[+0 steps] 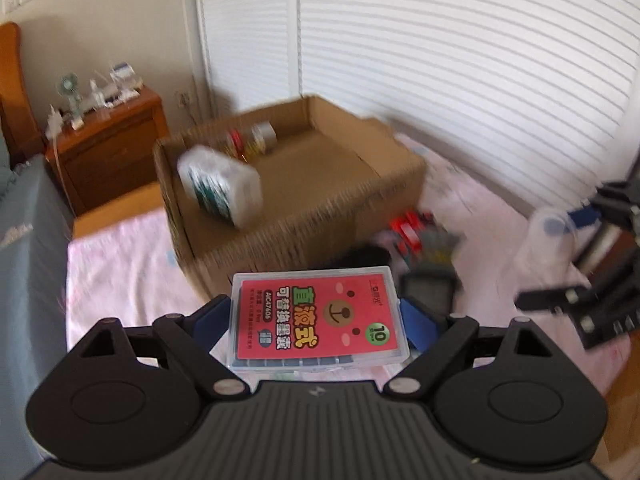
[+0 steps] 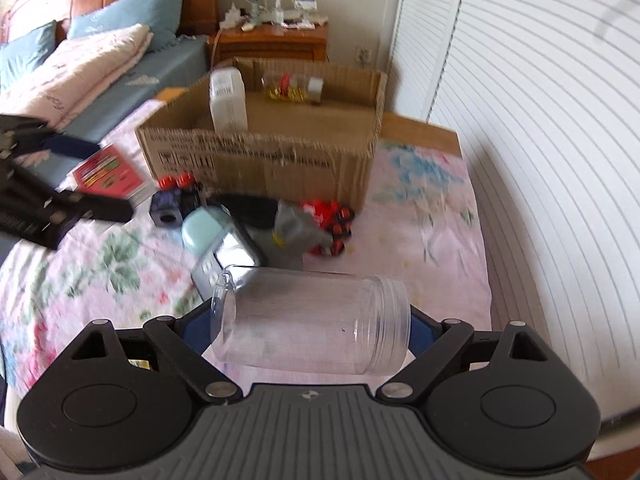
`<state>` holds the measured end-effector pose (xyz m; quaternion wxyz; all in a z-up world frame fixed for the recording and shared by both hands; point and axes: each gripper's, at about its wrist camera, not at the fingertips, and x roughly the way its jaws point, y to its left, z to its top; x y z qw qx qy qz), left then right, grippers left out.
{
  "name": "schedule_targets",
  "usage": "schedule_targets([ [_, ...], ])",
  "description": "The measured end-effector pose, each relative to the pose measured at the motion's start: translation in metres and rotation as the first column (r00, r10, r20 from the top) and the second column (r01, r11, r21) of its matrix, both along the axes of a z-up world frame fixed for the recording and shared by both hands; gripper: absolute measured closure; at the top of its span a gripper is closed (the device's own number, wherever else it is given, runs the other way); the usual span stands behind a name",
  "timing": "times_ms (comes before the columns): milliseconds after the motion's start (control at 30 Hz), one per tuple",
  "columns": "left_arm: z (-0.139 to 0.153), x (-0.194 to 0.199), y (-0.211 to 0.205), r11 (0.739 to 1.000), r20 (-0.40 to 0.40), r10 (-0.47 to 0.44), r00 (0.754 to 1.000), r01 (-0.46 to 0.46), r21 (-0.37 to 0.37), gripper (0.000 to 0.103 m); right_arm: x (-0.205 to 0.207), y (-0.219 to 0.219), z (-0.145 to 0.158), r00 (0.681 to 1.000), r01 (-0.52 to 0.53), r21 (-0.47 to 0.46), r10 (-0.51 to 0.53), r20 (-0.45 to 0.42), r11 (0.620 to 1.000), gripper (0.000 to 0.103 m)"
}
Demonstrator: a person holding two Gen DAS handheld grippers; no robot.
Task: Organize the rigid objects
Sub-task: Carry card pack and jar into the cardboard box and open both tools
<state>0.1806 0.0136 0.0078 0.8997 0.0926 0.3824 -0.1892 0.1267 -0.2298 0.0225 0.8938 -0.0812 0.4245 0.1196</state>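
- The left gripper (image 1: 316, 316) held the clear case with the red label (image 1: 318, 318) across its short sides, fingers spread wide, above the near edge of the bed (image 1: 120, 276); a flat, smooth case could have tilted out.
- The right gripper (image 2: 312, 320) clamped the clear jar (image 2: 312, 320) end to end, lying sideways; slick plastic might have slipped.
- Both were short of the cardboard box (image 2: 256, 160), and either could have clipped its near wall or hit the white bottle (image 2: 228, 100) inside.
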Motion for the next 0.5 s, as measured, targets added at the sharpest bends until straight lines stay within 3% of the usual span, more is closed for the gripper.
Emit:
schedule_targets([
  [200, 0.017, 0.044, -0.002, 0.999, 0.056, 0.036, 0.998, -0.036, 0.002, 0.014, 0.021, 0.005, 0.021, 0.998, -0.023, 0.004, 0.023, 0.062, 1.000, 0.009],
  [500, 0.000, 0.090, 0.004, 0.991, 0.068, 0.129, 0.989, -0.131, 0.024, 0.010, 0.055, 0.017, 0.040, 0.993, -0.041, 0.002, 0.040, 0.107, 0.999, 0.009],
])
